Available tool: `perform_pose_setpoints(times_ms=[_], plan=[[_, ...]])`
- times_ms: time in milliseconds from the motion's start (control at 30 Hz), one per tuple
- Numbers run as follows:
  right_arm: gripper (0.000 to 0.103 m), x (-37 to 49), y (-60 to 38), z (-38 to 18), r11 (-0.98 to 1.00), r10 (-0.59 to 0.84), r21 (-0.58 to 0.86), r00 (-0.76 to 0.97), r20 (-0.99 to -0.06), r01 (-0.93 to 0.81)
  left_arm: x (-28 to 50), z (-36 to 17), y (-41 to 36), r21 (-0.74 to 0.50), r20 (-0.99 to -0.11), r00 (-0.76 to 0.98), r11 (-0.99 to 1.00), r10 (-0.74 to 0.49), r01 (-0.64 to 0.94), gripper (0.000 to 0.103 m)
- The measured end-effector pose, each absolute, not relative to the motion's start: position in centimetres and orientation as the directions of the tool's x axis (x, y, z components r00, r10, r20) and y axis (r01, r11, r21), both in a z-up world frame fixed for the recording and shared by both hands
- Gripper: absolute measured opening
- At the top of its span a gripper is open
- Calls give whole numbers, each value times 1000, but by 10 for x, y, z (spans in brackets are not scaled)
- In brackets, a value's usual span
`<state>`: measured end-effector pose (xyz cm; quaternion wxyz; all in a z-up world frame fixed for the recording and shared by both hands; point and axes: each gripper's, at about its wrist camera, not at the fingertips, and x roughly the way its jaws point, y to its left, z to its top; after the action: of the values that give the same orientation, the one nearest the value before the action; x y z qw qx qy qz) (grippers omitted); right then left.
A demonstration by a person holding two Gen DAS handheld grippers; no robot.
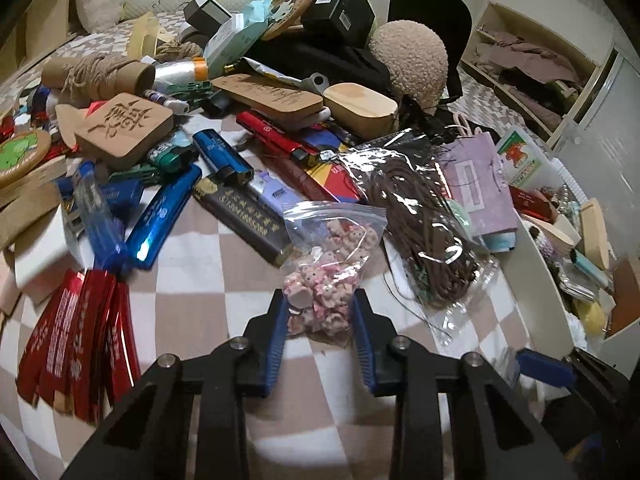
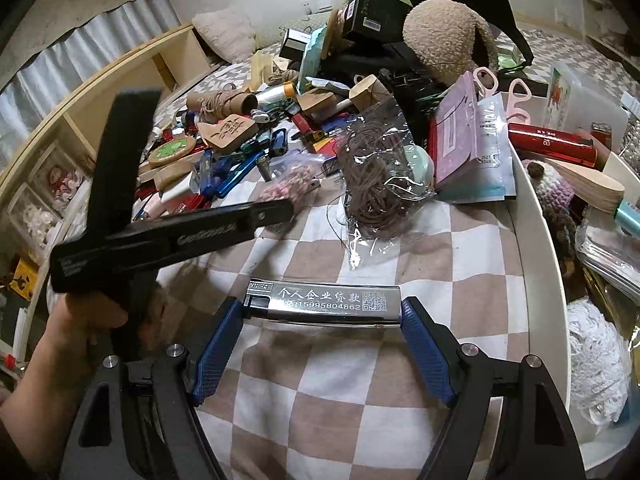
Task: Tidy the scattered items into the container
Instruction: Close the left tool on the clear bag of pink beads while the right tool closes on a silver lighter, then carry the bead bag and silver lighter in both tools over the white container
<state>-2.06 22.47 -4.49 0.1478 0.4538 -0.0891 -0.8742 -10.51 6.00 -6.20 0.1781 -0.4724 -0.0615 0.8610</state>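
Note:
A clear zip bag of small pink charms [image 1: 326, 280] lies on the checkered cloth [image 1: 208, 288]. My left gripper [image 1: 320, 304] has its blue pads [image 1: 276, 332] pressed against both sides of the bag's lower end. From the right wrist view, that gripper [image 2: 290, 210] reaches in from the left onto the same bag [image 2: 292, 182], with a hand [image 2: 80, 320] on its handle. My right gripper [image 2: 322, 312] is shut on a silver lighter [image 2: 320, 300], gripped end to end just above the cloth. The white container's rim [image 2: 536, 240] curves along the right, with several items inside.
A dense pile covers the far cloth: blue lighters [image 1: 224, 158], red packets [image 1: 80, 332], carved wooden blocks [image 1: 128, 128], a bag of brown cord [image 1: 424, 220], a purple booklet [image 1: 480, 184], a beige plush [image 1: 412, 60], a black box [image 1: 340, 4]. Wooden shelving [image 2: 100, 92] stands at left.

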Motion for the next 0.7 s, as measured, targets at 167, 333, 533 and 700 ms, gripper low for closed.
perform_pose_setpoints(times_ms=[167, 333, 533, 700], plan=[[81, -17, 228, -43, -940, -340, 297, -552, -761, 170, -88, -53, 56, -276, -787, -497, -929, 365, -246, 28], [81, -14, 230, -39, -937, -347, 308, -563, -750, 166, -74, -40, 50, -283, -761, -532, -928, 371, -243, 28], [81, -9, 237, -25, -929, -360, 337, -601, -714, 156, -58, -29, 48, -295, -735, -560, -924, 383, -244, 28], [81, 0, 252, 5, -923, -364, 349, -662, -656, 161, -47, -10, 52, -305, -693, -591, -911, 412, -277, 28]])
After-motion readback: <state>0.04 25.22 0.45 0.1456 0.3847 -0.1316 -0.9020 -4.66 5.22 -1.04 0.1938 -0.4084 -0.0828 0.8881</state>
